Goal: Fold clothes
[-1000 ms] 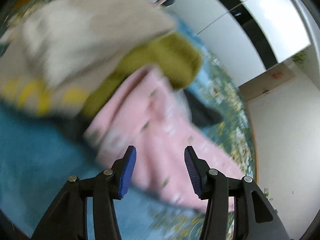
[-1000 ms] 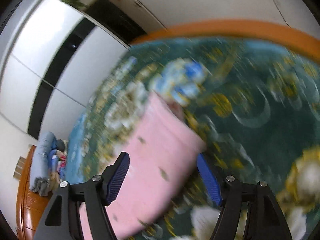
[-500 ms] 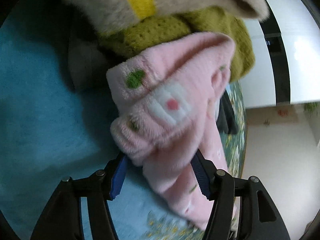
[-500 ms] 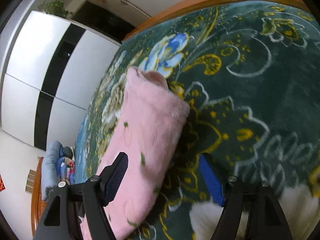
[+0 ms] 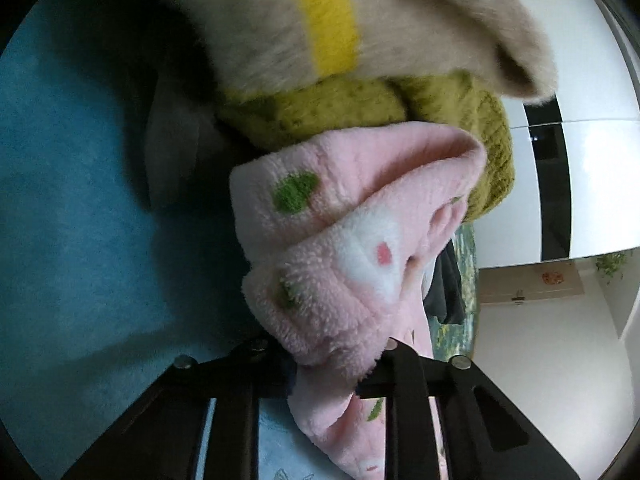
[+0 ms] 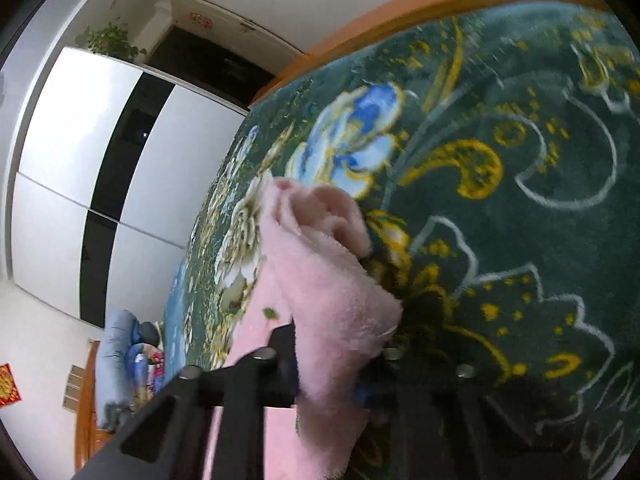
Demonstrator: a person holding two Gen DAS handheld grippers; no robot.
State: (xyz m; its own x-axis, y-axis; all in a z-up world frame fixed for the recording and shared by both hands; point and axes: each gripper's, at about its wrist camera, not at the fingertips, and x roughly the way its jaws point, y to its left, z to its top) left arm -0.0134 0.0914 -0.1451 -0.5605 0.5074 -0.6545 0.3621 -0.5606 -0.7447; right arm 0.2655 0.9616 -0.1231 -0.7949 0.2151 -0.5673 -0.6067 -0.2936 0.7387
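Observation:
A pink fleece garment point(image 5: 352, 240) with green dots and white patches lies on the bed. My left gripper point(image 5: 326, 376) is shut on one bunched end of it, the fabric bulging over the hidden fingertips. My right gripper point(image 6: 332, 384) is shut on the other end of the same pink garment point(image 6: 320, 280), which folds up over the jaws above the dark green floral blanket point(image 6: 520, 200).
Right behind the pink garment in the left view lie an olive knit garment point(image 5: 440, 120) and a beige fleece with yellow stripes point(image 5: 320, 32), on a blue blanket point(image 5: 72, 200). White wardrobe doors point(image 6: 80, 160) and the orange bed edge point(image 6: 440, 0) lie beyond.
Both grippers have closed on the pink garment, one at each end. They were open around it half a second ago. The right end now bunches up over the jaws.

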